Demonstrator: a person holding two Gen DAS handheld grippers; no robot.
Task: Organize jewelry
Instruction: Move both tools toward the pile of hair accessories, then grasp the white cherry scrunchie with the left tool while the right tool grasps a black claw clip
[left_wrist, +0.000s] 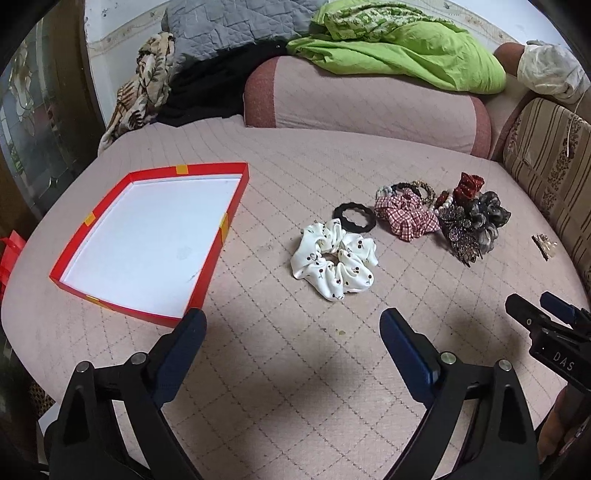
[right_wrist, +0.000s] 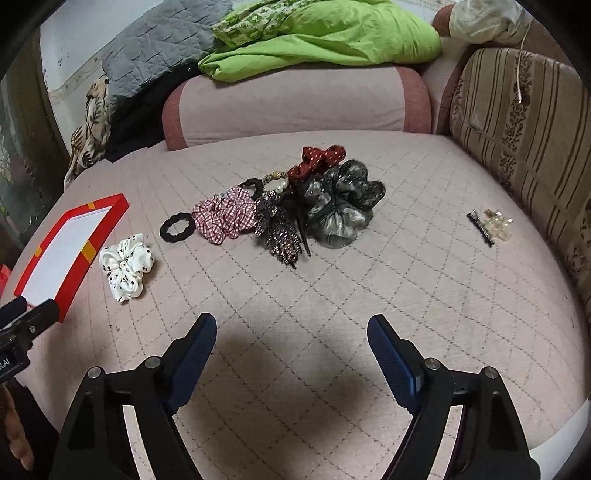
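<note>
Left hand-held gripper (left_wrist: 291, 325) hovers over the pink quilted bed (left_wrist: 295, 369), jaws spread wide, nothing between them. Red tray (left_wrist: 218, 240) lies ahead to its left; white scrunchie (left_wrist: 334, 258) just ahead, black hair tie (left_wrist: 354, 216) touching its far edge. Right hand-held gripper (right_wrist: 291, 330) is likewise wide and empty. Ahead of it sits a heap: checked scrunchie (right_wrist: 225, 216), beaded clip (right_wrist: 280, 236), grey scrunchie (right_wrist: 341, 206), red bow (right_wrist: 317, 160). A small clip (right_wrist: 489, 225) lies apart, ahead to its right.

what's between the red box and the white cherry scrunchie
Nothing: only bare quilted pink cover separates the red box from the white cherry scrunchie. The left wrist view shows the gap best; the right wrist view agrees.
</note>
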